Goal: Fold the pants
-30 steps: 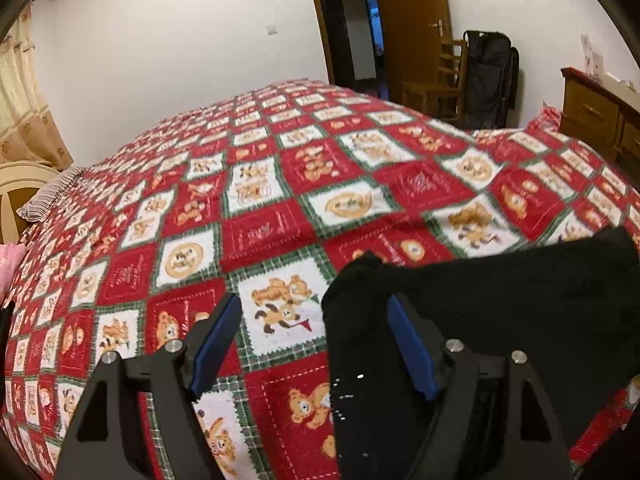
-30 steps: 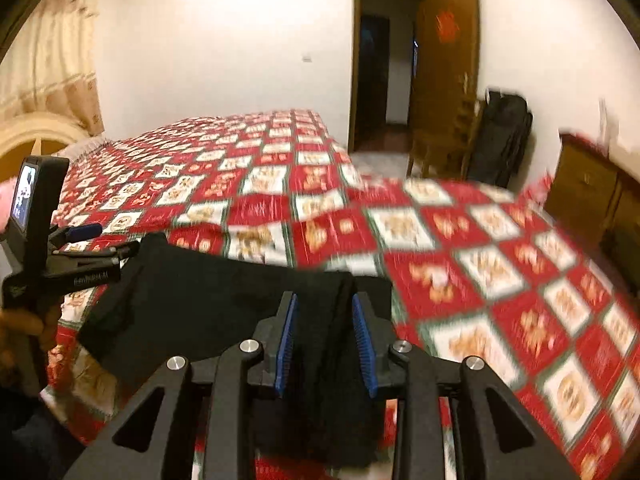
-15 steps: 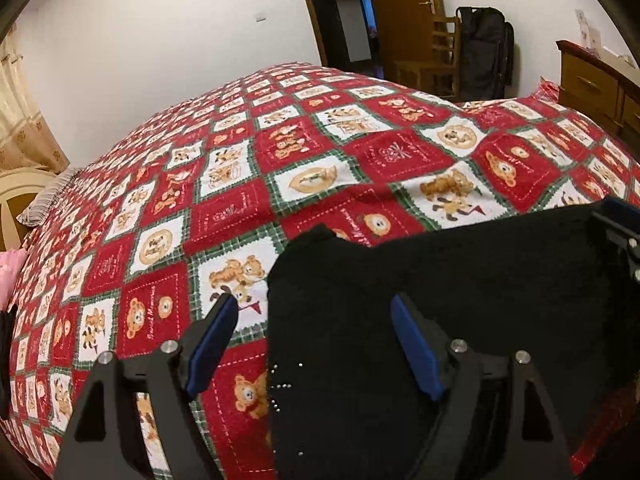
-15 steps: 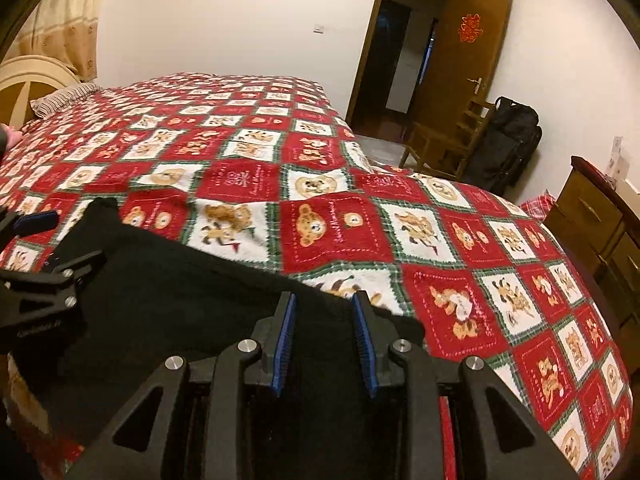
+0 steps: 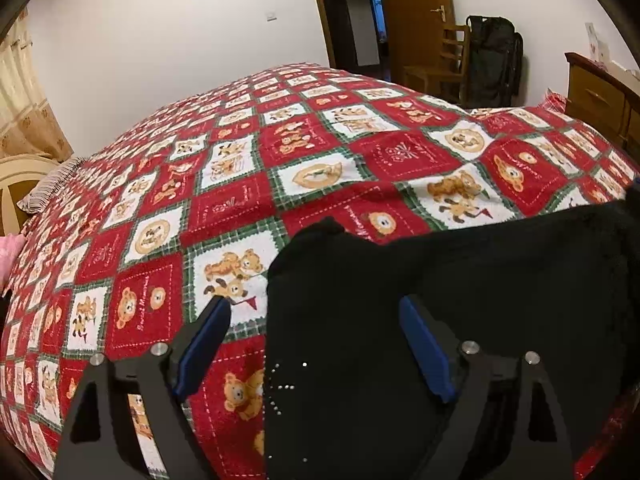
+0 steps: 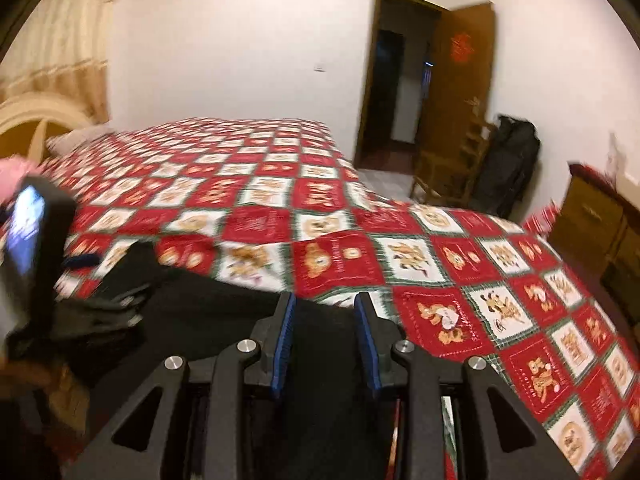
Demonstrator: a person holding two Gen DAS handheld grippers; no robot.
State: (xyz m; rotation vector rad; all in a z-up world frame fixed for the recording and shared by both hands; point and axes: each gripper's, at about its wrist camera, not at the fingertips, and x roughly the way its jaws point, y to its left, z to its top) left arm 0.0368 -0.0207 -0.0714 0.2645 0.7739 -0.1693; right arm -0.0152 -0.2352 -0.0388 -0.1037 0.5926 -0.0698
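Fingers spread over pants, hem cropped

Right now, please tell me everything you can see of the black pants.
The black pants look like soft, matte, slightly fuzzy fabric. They lie mostly flat, spread across the near edge of the teddy-bear bedspread. One corner sticks up a little, and small silvery dots mark the cloth near the left gripper, whose fingers stand wide apart over it. The right gripper also hovers over it, open.

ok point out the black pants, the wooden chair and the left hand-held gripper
black pants (image 5: 460, 288), left wrist view, middle of the fabric
wooden chair (image 5: 444, 68), left wrist view, its backrest
left hand-held gripper (image 5: 316, 322), left wrist view, midway between fingertips
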